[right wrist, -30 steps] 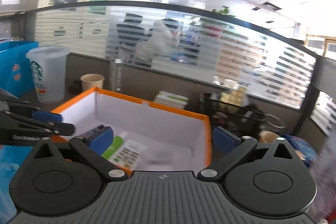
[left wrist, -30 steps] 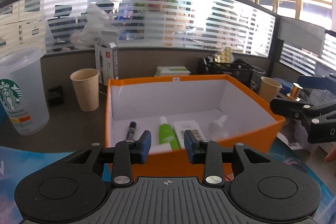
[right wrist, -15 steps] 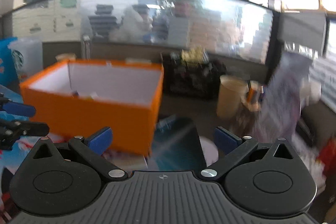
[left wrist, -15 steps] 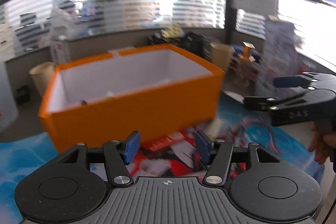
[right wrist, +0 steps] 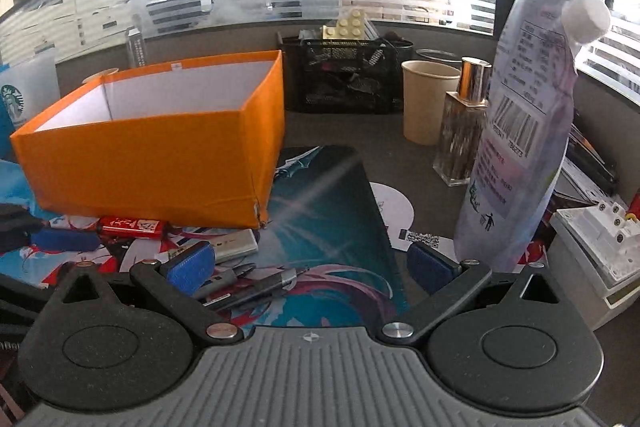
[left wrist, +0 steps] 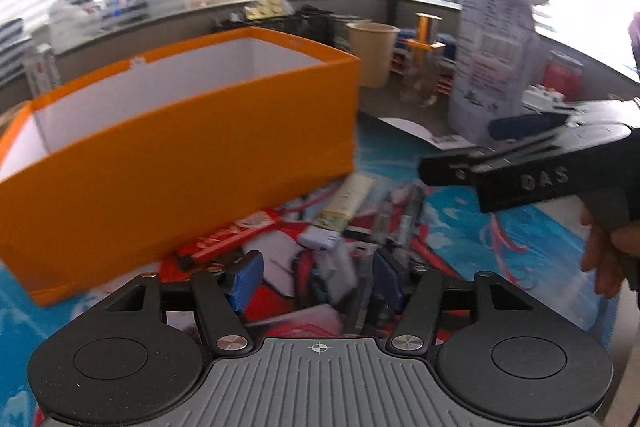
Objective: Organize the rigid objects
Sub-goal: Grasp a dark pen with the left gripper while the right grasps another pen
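Observation:
An orange box (left wrist: 180, 155) with a white inside stands on a printed desk mat; it also shows in the right wrist view (right wrist: 160, 151). In front of it lie a red flat pack (left wrist: 228, 237), a cream tube (left wrist: 346, 203), a small white block (left wrist: 320, 239) and pens (left wrist: 400, 223). The right wrist view shows the red pack (right wrist: 132, 225), a silver block (right wrist: 234, 245) and dark pens (right wrist: 256, 285). My left gripper (left wrist: 316, 281) is open and empty, low over these items. My right gripper (right wrist: 310, 267) is open and empty above the mat, right of the box.
A tall printed pouch with a white cap (right wrist: 524, 131) stands at the right. Behind it are a glass bottle with a gold cap (right wrist: 460, 135), a paper cup (right wrist: 426, 107) and a black mesh organizer (right wrist: 344, 75). A white socket block (right wrist: 596, 231) sits at far right.
Both grippers pulled back from above the box and dropped low over the mat in front of it. The left jaws opened wider. The box's contents are out of sight now.

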A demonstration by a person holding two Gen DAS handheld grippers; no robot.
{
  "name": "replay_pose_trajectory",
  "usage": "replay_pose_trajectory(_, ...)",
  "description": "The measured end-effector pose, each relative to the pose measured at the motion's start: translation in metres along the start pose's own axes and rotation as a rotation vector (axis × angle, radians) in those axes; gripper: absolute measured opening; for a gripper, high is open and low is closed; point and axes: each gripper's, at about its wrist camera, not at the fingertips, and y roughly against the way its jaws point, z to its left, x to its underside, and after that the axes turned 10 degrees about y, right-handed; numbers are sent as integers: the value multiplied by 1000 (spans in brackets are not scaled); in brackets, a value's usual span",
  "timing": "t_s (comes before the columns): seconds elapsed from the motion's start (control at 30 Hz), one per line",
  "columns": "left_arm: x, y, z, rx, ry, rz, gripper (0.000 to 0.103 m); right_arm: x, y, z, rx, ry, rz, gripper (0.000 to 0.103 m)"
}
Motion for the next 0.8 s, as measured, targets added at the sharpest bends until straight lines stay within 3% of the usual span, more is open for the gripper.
replay_pose_trajectory(0.27,0,-11,-2,7,4,-9,60,1,-3,-2,0,-11,10,103)
replay_pose_trajectory(0.33,-1,-11,6,17,30,0,51,1,-3,-1,-3,-9,8,103)
replay_pose_trajectory(0.4,0,-13,12,20,48,23,31,1,-3,-1,-5,-11,5,103)
replay_pose_trajectory(0.47,5,-11,12,-14,5,-4,23,1,-5,0,-9,-12,11,103)
replay_pose_trajectory(0.63,14,-5,5,-16,-55,-26,17,3,-7,7,-15,-4,31,103)
replay_pose_trajectory(0.8,22,5,11,-21,-25,-43,17,7,-9,24,-45,-30,62,103)
